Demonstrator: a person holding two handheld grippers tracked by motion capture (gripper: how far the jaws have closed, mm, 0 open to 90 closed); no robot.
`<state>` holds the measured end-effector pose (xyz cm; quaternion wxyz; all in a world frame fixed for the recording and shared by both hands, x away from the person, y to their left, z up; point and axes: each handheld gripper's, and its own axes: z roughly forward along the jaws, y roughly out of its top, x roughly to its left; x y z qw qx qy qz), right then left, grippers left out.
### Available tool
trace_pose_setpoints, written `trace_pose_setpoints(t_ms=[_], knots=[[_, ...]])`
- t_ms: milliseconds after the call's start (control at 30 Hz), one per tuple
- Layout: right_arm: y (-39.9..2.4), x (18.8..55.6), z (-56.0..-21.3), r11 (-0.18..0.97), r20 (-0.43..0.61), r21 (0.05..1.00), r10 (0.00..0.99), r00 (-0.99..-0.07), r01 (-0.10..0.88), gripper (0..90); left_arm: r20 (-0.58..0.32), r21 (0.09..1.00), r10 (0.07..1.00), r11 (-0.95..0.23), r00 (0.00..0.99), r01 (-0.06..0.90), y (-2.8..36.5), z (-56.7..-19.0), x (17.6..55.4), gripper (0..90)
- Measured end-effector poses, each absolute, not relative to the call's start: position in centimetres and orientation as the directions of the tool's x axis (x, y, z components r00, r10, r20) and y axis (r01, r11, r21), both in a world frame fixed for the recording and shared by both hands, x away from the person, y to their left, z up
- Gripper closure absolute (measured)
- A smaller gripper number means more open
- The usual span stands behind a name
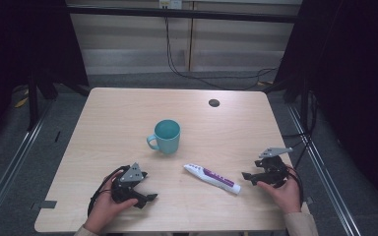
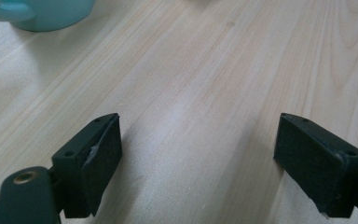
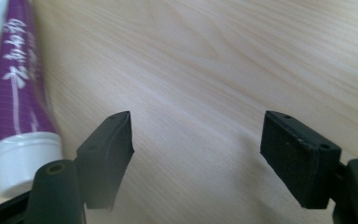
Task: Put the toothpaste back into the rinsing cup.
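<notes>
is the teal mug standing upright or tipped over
Upright. In the high view the teal mug stands on its base on the table, its round mouth facing up and its handle out to the left, apart from the toothpaste tube.

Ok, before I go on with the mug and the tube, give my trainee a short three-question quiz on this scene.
1. True or false: the teal mug lies on its side.
2. Which gripper is nearer the purple and white tube? A) left gripper B) right gripper
3. Fill in: the tube lies flat on the ___, between the two grippers.

Key:
1. False; it stands upright, handle toward the left of the high view.
2. B; in the right gripper view the tube's white cap end lies just beside the open jaws, outside them. The left gripper's jaws are open too, with bare wood between them.
3. table
</notes>
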<state>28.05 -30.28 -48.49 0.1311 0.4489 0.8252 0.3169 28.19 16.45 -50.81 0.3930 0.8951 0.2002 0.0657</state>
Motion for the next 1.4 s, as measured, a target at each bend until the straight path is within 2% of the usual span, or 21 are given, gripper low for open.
trace_pose_setpoints(t_ms=[233, 567, 1400], knots=[[-28.8, 28.3, -47.0, 0.493, 0.033, 0.586, 0.778, -0.627, 0.643, 24.8, -0.037, 0.728, 0.407, -0.615, 0.913, 0.303, 16.5, -50.8, 28.2, 14.8], [-27.5, 28.6, -44.9, 0.532, 0.031, 0.576, 0.745, -0.667, 0.621, 24.9, -0.039, 0.73, 0.409, -0.611, 0.912, 0.306, 16.4, -50.8, 28.2, 14.8], [-22.5, 29.6, -43.9, 0.679, 0.019, 0.467, 0.632, -0.774, 0.566, 26.9, -0.039, 0.731, 0.41, -0.611, 0.911, 0.306, 16.4, -50.8, 28.2, 14.8]])
